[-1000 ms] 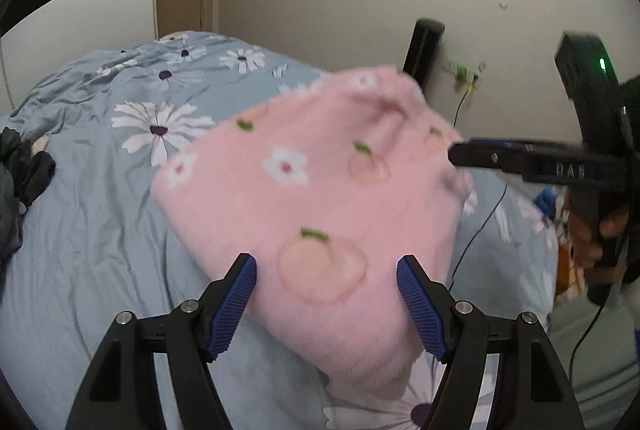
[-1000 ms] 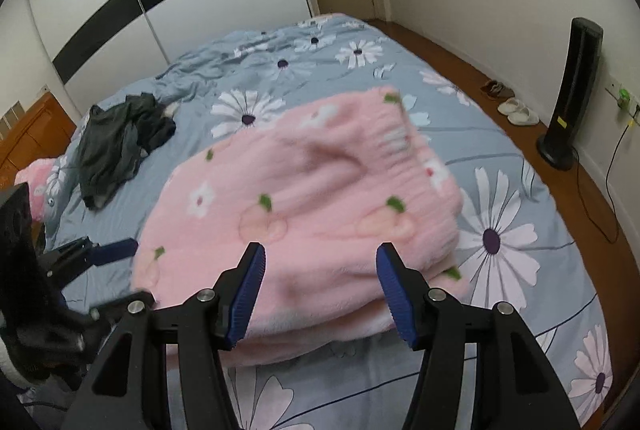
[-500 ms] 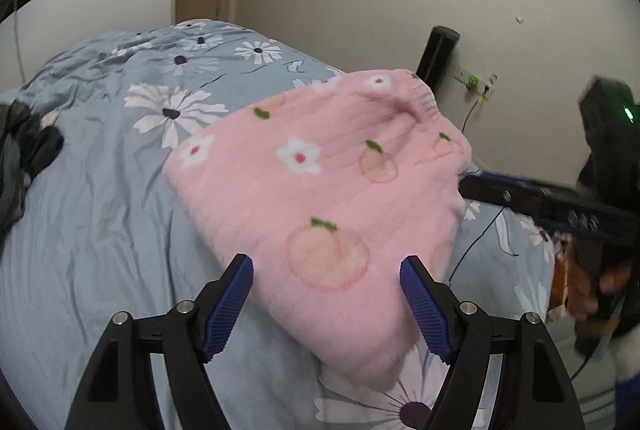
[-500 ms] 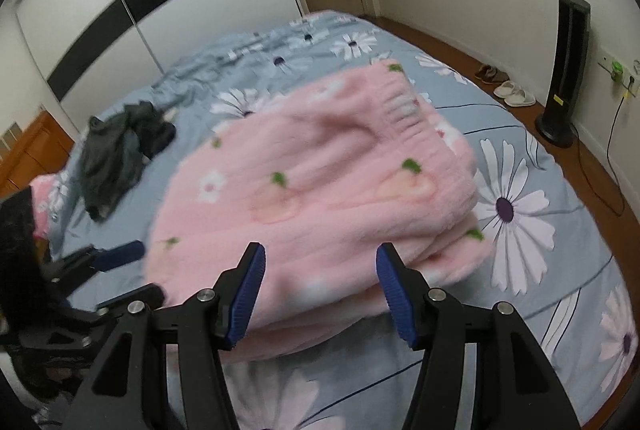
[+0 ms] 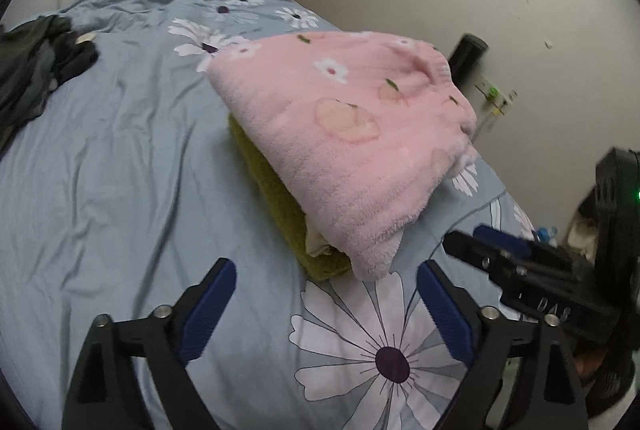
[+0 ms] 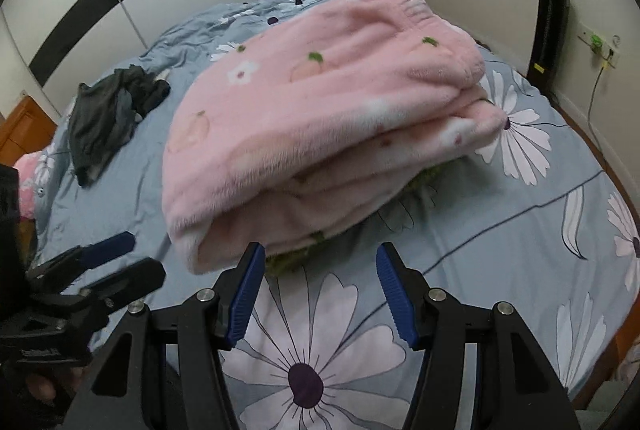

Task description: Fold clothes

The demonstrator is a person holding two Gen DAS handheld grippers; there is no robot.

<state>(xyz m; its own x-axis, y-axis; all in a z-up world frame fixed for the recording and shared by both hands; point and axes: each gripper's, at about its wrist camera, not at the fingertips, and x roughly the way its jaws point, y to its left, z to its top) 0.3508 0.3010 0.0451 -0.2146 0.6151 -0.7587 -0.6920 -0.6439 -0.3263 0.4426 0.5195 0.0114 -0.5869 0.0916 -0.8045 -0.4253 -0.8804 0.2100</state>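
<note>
Both pairs of fingers (image 5: 326, 304) (image 6: 320, 290) stand released, the folded pink garment (image 6: 320, 125) lying just beyond them.

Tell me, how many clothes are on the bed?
3, maybe more hidden. A folded pink garment lies atop a green one near the bed's foot. A dark crumpled garment lies apart, farther up the bed.

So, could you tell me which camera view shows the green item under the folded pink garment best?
The left wrist view. There the green item shows as a long fuzzy edge running beneath the pink garment, out to its near corner. The right wrist view shows only small green tufts peeking from under the pink garment's front fold.
</note>
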